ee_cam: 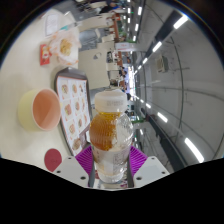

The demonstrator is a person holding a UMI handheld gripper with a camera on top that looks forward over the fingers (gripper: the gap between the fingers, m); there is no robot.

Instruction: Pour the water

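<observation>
A clear plastic bottle (110,135) with a white cap and an orange label stands between my two fingers, its base held against the purple pads (84,158). My gripper (110,165) is shut on the bottle and holds it lifted, the whole view tilted. An orange bowl-like cup (41,108) with a pale inside sits on the white table (30,60), beyond and to the left of the bottle. I cannot tell whether water is in the bottle.
A laminated menu card (72,105) with food pictures lies on the table just behind the bottle. A small red round thing (53,158) lies near the left finger. A tray with food (60,47) sits farther off. Ceiling lights (160,45) run to the right.
</observation>
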